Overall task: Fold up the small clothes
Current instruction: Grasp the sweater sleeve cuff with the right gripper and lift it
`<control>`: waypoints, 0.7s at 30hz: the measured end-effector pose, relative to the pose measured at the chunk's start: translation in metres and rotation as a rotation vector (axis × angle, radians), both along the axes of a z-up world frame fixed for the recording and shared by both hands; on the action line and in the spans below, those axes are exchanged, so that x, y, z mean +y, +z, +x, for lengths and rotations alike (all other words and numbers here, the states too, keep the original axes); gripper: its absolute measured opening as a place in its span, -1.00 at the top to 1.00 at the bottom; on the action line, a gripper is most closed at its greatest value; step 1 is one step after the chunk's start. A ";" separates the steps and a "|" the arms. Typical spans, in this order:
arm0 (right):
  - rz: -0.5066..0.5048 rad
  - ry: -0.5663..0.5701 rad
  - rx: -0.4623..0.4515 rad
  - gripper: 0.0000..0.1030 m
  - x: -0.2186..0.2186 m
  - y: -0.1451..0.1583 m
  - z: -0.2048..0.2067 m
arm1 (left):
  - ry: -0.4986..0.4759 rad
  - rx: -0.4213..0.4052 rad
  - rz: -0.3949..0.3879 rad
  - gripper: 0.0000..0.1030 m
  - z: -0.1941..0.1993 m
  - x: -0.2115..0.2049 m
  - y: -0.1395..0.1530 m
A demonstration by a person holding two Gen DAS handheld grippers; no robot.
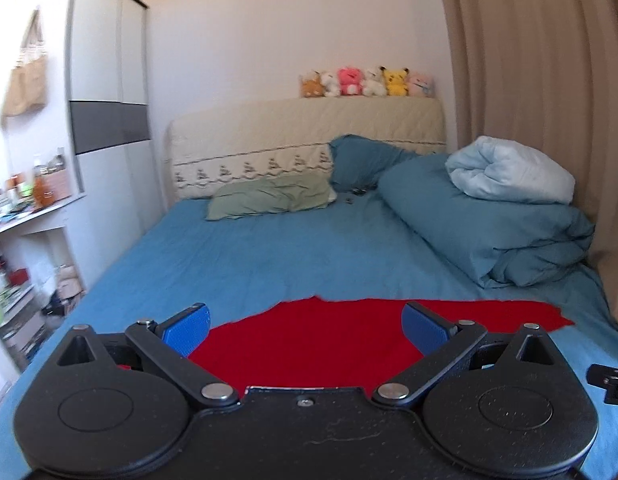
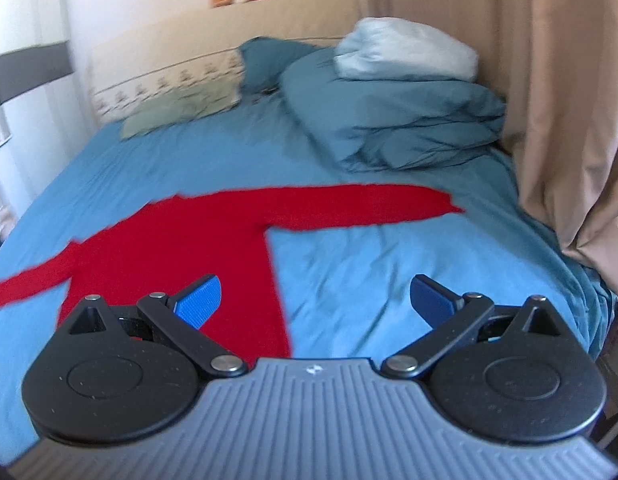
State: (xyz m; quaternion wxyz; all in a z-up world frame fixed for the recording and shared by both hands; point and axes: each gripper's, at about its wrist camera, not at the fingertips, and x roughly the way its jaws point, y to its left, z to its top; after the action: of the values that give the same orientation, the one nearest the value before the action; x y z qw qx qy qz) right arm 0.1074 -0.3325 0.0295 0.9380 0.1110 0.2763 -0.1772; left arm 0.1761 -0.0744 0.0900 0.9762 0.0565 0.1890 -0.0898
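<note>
While both grippers hang over the near end of the bed, neither has anything between its fingers. Left gripper (image 1: 305,330): jaws spread wide, blue pads (image 1: 189,330) clear of fabric, red garment (image 1: 309,344) directly under and ahead of it. Right gripper (image 2: 317,304): also spread wide, nothing held; garment's body (image 2: 213,248) sits under its left finger, bare blue sheet (image 2: 389,280) under the right finger. Garment lies flat on the sheet, sleeves out to both sides; one sleeve (image 2: 369,204) runs ahead and to the right of the right gripper, the other off to its left. Part of a small black object (image 1: 611,384) lies on the sheet right of the left gripper. Further ahead: folded teal duvet (image 2: 401,120) with a pale blue blanket (image 2: 405,50) on top, right side by the curtain (image 2: 549,80). Green pillow (image 1: 269,196) ahead-left at the headboard (image 1: 269,132). Plush toys (image 1: 365,82) line the headboard top, farthest out.
</note>
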 end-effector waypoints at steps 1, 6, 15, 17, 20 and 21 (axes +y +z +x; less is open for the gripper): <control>0.008 -0.019 -0.002 -1.00 -0.012 -0.005 0.011 | -0.013 0.016 -0.006 -1.00 0.019 -0.007 -0.004; 0.036 -0.148 -0.012 -1.00 -0.082 -0.056 0.082 | -0.072 0.127 -0.006 -1.00 0.130 -0.053 -0.049; 0.114 -0.387 -0.068 -1.00 -0.203 -0.179 0.189 | -0.132 0.333 -0.003 -1.00 0.303 -0.135 -0.182; 0.117 -0.423 -0.068 -1.00 -0.219 -0.195 0.205 | -0.129 0.370 -0.015 -1.00 0.322 -0.147 -0.202; 0.120 -0.461 -0.060 -0.93 -0.245 -0.214 0.228 | -0.102 0.438 0.014 -1.00 0.347 -0.164 -0.228; 0.125 -0.470 -0.050 -0.83 -0.255 -0.221 0.237 | -0.094 0.467 0.024 -1.00 0.355 -0.169 -0.235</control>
State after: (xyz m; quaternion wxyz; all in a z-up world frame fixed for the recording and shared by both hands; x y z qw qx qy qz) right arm 0.3444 -0.5873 -0.1912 0.8690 0.2344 0.2300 -0.3702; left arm 0.5306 -0.2435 -0.1451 0.9002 0.0543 0.4077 -0.1434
